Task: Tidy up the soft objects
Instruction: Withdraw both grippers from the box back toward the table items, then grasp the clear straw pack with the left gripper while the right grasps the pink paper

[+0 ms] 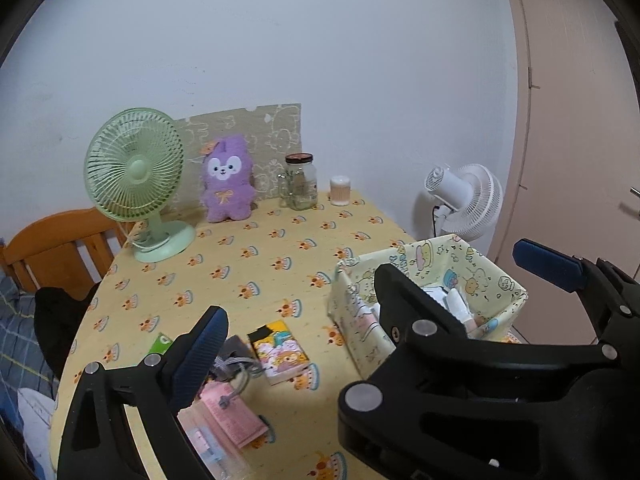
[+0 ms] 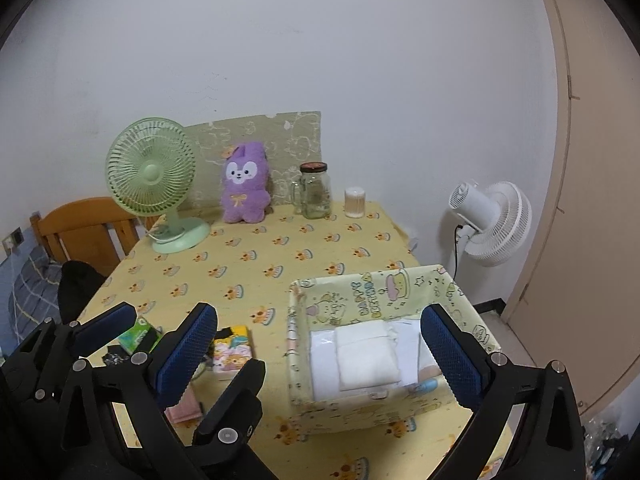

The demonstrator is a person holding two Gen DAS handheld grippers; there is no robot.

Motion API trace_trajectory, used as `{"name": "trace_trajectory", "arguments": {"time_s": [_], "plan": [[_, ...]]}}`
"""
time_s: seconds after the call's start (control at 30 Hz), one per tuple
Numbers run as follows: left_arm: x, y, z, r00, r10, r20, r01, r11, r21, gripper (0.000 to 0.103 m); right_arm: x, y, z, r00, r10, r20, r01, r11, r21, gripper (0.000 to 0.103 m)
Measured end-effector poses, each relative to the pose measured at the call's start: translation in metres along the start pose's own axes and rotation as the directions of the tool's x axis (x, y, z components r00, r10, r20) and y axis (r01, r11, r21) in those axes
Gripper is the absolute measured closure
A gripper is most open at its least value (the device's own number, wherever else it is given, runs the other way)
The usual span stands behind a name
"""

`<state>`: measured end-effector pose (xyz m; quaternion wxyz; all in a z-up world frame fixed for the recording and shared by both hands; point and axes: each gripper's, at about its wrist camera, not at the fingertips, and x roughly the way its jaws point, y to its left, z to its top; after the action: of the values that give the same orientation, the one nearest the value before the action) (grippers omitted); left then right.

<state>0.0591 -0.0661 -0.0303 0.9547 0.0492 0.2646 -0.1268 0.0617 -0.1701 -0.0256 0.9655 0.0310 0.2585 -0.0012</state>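
Note:
A pale yellow cartoon-print fabric box stands at the table's near right and holds white soft packs; it also shows in the left wrist view. Small packets lie at the near left: a colourful cartoon tissue pack, a green pack, a grey drawstring pouch and a pink pack. A purple plush bunny sits at the back. My left gripper is open and empty above the packets. My right gripper is open and empty over the box's near left wall.
A green desk fan, a glass jar and a cotton swab pot stand along the back of the yellow tablecloth. A white fan stands on the floor at right. A wooden chair is at the left.

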Motion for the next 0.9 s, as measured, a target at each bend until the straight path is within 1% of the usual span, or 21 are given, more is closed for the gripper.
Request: {"name": "trace_trajectory", "arguments": {"time_s": [0.17,0.4,0.63,0.9], "plan": [[-0.005,0.012,-0.008,1.0,0.021,-0.003,-0.021,1.0,-0.022,0.005,0.0,0.011,-0.005,1.0,0.023,-0.012,-0.023,1.0,-0.006,0.0],[-0.004,0.03,-0.025,0.998,0.051,-0.033,-0.053,0.997,-0.048,0.005,0.007,0.031,-0.019,0.997,0.058,-0.04,-0.059,0.998,-0.018,0.0],[-0.006,0.047,-0.047,0.994,0.098,-0.049,-0.102,0.992,-0.072,0.005,0.017,0.051,-0.036,0.993,0.108,-0.054,-0.11,0.993,-0.034,0.0],[0.006,0.068,-0.074,0.986,0.129,-0.107,-0.142,0.982,-0.121,0.005,0.036,0.075,-0.06,0.982,0.159,-0.097,-0.165,0.985,-0.053,0.0]]}}
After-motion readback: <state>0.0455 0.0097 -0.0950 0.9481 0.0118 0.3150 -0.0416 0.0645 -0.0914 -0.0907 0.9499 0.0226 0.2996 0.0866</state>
